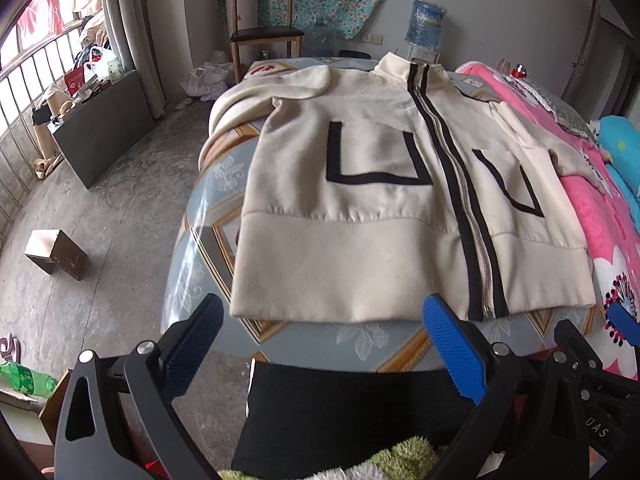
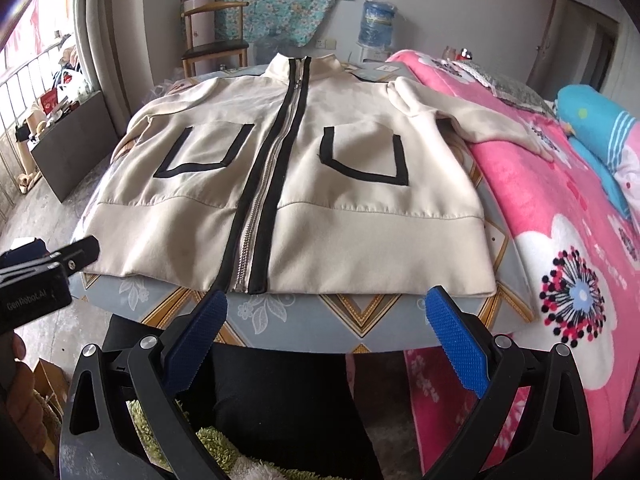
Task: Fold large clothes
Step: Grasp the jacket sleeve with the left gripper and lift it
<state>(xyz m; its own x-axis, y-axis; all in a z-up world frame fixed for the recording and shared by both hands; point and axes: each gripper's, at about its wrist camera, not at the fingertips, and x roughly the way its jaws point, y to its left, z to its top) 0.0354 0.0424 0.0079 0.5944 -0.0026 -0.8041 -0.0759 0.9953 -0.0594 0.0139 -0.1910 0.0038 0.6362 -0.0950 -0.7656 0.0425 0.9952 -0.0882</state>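
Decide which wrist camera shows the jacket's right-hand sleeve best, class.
The right wrist view: the sleeve lies in full over the pink blanket. The left wrist view shows that sleeve squeezed and foreshortened near the frame's edge.

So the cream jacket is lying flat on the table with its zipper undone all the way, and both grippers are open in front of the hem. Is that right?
Not quite. The zipper is closed from hem to collar, as the right wrist view shows clearly. The rest holds: the cream jacket lies flat on the table, and the left gripper and right gripper are both open just short of the hem.
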